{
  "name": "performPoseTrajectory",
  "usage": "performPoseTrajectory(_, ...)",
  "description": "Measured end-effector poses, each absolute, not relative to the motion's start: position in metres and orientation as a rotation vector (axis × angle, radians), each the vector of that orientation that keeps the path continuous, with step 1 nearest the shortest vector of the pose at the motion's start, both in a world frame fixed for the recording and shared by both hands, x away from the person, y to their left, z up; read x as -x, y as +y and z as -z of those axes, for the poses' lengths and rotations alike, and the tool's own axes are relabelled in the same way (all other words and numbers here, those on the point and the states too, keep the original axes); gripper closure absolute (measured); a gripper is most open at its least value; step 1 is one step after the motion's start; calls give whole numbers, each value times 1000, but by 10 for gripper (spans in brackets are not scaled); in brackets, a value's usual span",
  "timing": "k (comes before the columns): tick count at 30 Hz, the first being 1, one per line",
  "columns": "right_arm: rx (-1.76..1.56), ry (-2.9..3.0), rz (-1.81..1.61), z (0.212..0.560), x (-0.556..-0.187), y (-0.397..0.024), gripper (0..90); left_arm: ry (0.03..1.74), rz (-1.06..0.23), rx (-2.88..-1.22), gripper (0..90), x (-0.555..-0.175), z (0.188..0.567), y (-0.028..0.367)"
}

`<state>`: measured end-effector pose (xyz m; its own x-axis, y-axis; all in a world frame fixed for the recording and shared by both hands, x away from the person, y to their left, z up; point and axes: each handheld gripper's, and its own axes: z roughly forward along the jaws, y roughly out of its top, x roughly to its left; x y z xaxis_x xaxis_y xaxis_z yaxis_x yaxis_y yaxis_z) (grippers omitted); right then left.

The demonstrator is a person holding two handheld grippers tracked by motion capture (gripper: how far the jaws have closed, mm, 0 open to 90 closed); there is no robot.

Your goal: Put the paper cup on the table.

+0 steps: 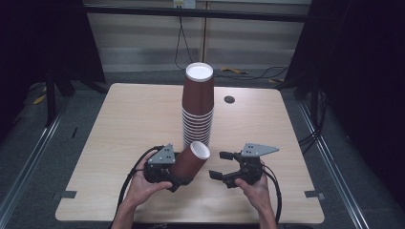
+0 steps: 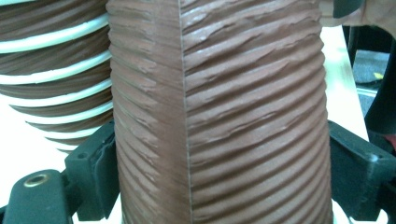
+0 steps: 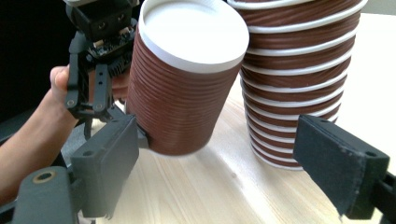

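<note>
cup (image 1: 191, 160) clamped in the left gripper (image 1: 177, 177), tilted, white rim up and toward the stack (image 1: 197, 107), brown ribbed wall pressed between both black jaws as seen in the left gripper view (image 2: 219, 116). held just in front of the stack's foot, close beside it, lifted off the table (image 1: 119, 138) at an angle and not resting flat. stack standing upright near the middle of the table, many white rims one over another, topped by one upside-down cup with its white bottom facing up. right gripper (image 1: 220, 164) open wide, nothing between the jaws, pointing toward the held cup and the stack from the right; in the right gripper view the cup (image 3: 187, 79) sits between its two spread jaws but farther off, not touched by them. judged from this: stacking probably under way, most cups already gathered in the column, one single cup in hand. cannot tell from these pictures alone whether this cup is on its way to the stack or freshly taken off it. if going on, then left to do: turning the cup mouth down, raising it above the top, lowering it over the last cup. right gripper seems ready to help, maybe to steady the column or to take the cup over. no other loose cups seen on the table.
</note>
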<state>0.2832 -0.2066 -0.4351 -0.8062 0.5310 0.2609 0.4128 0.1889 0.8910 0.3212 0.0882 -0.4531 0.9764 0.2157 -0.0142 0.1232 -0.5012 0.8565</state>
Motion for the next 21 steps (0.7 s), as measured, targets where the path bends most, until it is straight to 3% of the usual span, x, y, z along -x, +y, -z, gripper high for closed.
performPoseTrajectory(21, -878, 2519, -1499, 435, -288, -197, 159, 178, -116, -2255, 123, -324, 449, 85)
